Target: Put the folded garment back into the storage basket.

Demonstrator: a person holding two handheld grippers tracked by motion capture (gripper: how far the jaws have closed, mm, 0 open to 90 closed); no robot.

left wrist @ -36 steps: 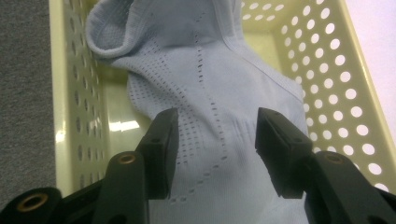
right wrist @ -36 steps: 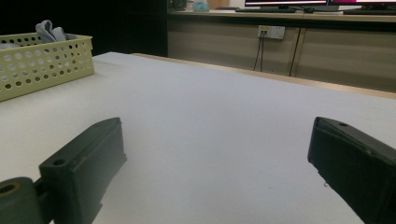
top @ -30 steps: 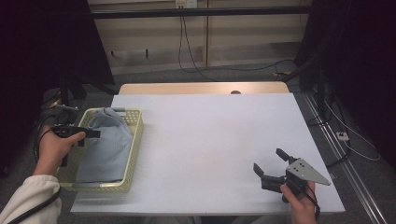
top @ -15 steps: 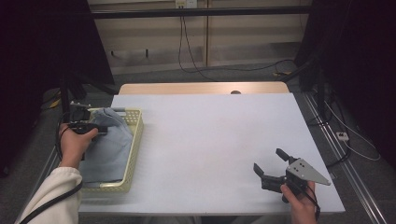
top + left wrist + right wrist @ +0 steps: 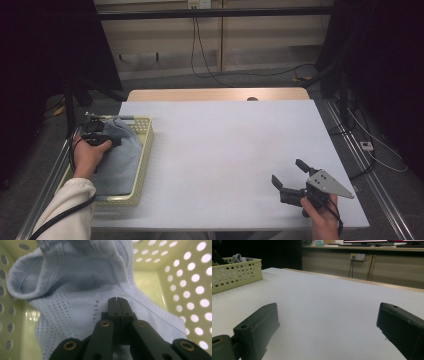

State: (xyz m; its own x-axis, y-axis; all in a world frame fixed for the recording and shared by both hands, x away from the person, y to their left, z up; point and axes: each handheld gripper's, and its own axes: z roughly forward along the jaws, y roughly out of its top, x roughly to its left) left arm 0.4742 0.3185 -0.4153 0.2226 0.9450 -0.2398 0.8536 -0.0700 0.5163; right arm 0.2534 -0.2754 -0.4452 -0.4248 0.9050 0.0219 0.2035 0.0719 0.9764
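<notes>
Left gripper view: our left claw [image 5: 116,305] has pinched shut on the pale blue knit garment [image 5: 82,297] (bunched up), lying directly beneath it inside the perforated yellow plastic basket [image 5: 185,277]; right claw [image 5: 291,181] waits spread wide, holding nothing, well apart across the white surface [image 5: 225,145].

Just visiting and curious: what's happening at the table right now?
Left tongs shut, tips on the pale blue garment in the yellow basket. Right tongs open, empty, over the white table. Nothing in the way.

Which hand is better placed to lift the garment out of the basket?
Left. The left claw is shut down on the pale blue garment in the yellow basket; the right claw rests open across the table.
</notes>
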